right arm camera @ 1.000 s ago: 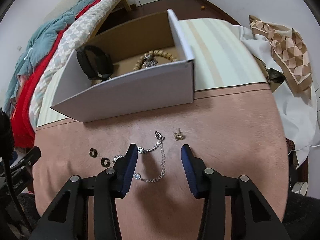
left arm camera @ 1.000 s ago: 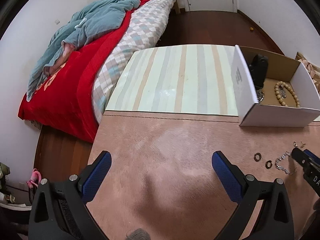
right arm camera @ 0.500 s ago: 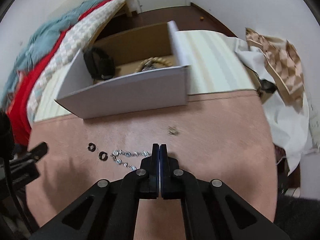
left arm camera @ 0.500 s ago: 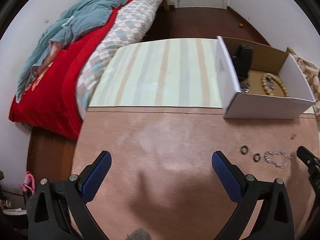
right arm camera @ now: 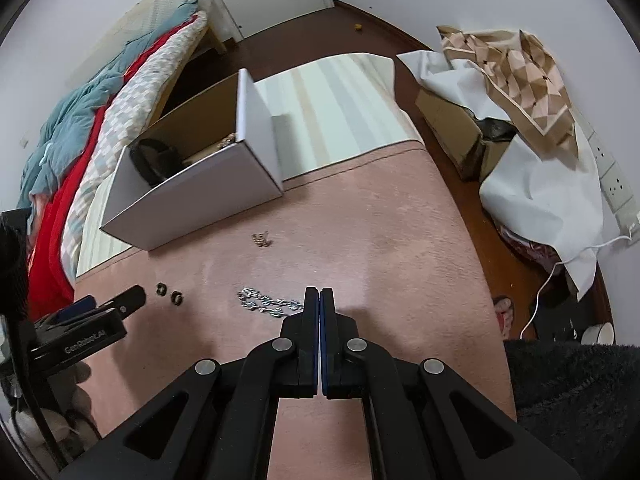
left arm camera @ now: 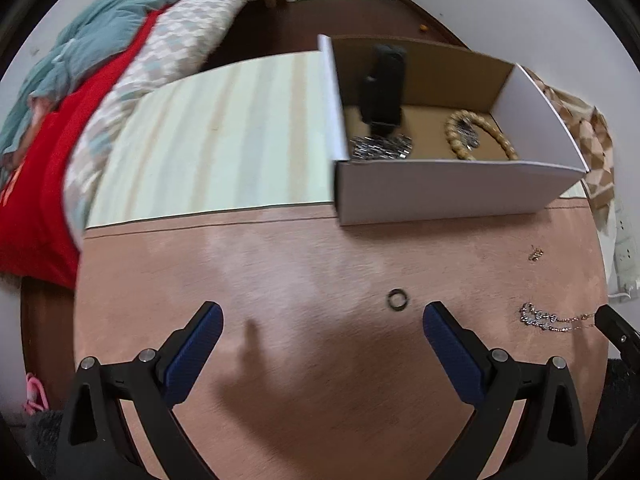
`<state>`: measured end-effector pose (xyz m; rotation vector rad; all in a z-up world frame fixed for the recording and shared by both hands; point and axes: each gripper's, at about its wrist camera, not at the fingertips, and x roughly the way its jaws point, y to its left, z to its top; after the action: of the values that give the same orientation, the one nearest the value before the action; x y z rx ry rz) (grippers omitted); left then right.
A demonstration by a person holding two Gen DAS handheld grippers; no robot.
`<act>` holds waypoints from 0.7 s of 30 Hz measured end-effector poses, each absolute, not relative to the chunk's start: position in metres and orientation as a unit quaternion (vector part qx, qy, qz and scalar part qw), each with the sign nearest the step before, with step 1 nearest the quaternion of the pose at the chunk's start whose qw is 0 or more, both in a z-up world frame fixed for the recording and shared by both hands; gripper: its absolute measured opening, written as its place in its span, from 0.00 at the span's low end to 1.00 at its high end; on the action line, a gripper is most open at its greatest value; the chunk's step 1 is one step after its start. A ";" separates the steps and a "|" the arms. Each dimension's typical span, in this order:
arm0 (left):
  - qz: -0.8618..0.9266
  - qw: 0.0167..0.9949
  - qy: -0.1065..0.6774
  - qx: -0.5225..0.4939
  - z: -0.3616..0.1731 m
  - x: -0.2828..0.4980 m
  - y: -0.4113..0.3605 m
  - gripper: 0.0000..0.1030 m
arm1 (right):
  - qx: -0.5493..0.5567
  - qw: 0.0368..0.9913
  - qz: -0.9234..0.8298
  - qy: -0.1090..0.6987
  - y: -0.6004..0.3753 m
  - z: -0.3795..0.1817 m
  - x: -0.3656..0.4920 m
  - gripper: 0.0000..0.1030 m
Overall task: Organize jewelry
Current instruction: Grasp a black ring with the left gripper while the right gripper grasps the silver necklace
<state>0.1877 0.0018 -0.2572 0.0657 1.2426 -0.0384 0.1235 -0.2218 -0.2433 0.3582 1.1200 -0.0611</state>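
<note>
A silver chain (right arm camera: 264, 301) lies stretched on the pink mat (right arm camera: 380, 248), and one end runs into the tips of my right gripper (right arm camera: 320, 296), which is shut on it. The same chain (left arm camera: 548, 317) leads to that gripper's tip at the right edge of the left wrist view. My left gripper (left arm camera: 322, 316) hangs open over the mat, a dark ring (left arm camera: 397, 300) just inside its right finger. Two dark rings (right arm camera: 168, 294) lie beside the left gripper (right arm camera: 114, 300). A small gold earring (right arm camera: 261, 239) lies nearer the white box (left arm camera: 440, 188), which holds a bead bracelet (left arm camera: 476, 136), a silver bracelet (left arm camera: 380, 148) and a black strap (left arm camera: 384, 88).
A striped cloth (left arm camera: 208, 148) covers the surface behind the mat. A bed with red and teal bedding (left arm camera: 48, 128) lies to the left. On the floor at the right are a cardboard box (right arm camera: 452, 128), white cloth, a patterned scarf (right arm camera: 520, 72) and a power strip with a cable.
My right gripper shut on the chain's end and drew it to the right, stretching it out. My left gripper moved right, nearer the rings and the box.
</note>
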 end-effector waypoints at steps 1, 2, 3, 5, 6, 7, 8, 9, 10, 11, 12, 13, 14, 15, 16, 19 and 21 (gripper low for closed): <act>-0.026 0.811 0.584 0.028 -0.259 0.189 0.000 0.95 | 0.170 0.831 -0.030 0.528 -0.223 -0.244 0.124 0.00; -0.035 0.808 0.587 0.026 -0.261 0.190 -0.003 0.91 | 0.170 0.831 -0.032 0.529 -0.224 -0.245 0.125 0.00; -0.041 0.806 0.590 0.025 -0.263 0.191 -0.006 0.87 | 0.169 0.831 -0.033 0.529 -0.225 -0.245 0.126 0.00; -0.052 0.801 0.595 0.025 -0.267 0.192 -0.011 0.78 | 0.172 0.829 -0.035 0.530 -0.227 -0.247 0.126 0.00; -0.055 0.800 0.597 0.026 -0.268 0.192 -0.013 0.67 | 0.173 0.829 -0.036 0.531 -0.227 -0.248 0.127 0.00; -0.059 0.799 0.598 0.024 -0.268 0.192 -0.014 0.64 | 0.172 0.829 -0.037 0.531 -0.227 -0.248 0.127 0.00; -0.064 0.801 0.595 0.018 -0.268 0.192 -0.014 0.55 | 0.173 0.828 -0.037 0.532 -0.228 -0.249 0.128 0.00; -0.069 0.801 0.594 0.015 -0.267 0.192 -0.015 0.41 | 0.174 0.827 -0.037 0.533 -0.228 -0.250 0.128 0.00; -0.067 0.803 0.592 0.020 -0.266 0.193 -0.017 0.35 | 0.174 0.827 -0.037 0.533 -0.228 -0.250 0.128 0.00; -0.067 0.804 0.591 0.027 -0.265 0.193 -0.019 0.23 | 0.173 0.827 -0.037 0.533 -0.228 -0.250 0.128 0.00; -0.069 0.804 0.590 0.031 -0.265 0.193 -0.021 0.11 | 0.173 0.828 -0.037 0.533 -0.228 -0.250 0.128 0.00; -0.069 0.804 0.589 0.031 -0.265 0.194 -0.021 0.10 | 0.173 0.828 -0.036 0.532 -0.228 -0.249 0.128 0.00; -0.071 0.804 0.590 0.027 -0.265 0.194 -0.021 0.10 | 0.173 0.829 -0.036 0.531 -0.228 -0.248 0.128 0.00; -0.072 0.804 0.590 0.024 -0.264 0.193 -0.020 0.10 | 0.174 0.830 -0.035 0.529 -0.228 -0.247 0.129 0.00; -0.072 0.804 0.590 0.023 -0.264 0.195 -0.018 0.10 | 0.175 0.831 -0.034 0.527 -0.228 -0.245 0.129 0.00; -0.071 0.807 0.586 0.015 -0.259 0.192 -0.012 0.09 | 0.178 0.835 -0.030 0.520 -0.226 -0.236 0.129 0.00; -0.072 0.810 0.582 0.009 -0.254 0.193 -0.006 0.09 | 0.181 0.839 -0.023 0.513 -0.224 -0.228 0.129 0.00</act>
<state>0.1932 -0.0060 -0.2541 0.0200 1.2441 -0.1534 0.1290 -0.2244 -0.2275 0.3819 1.0852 -0.0493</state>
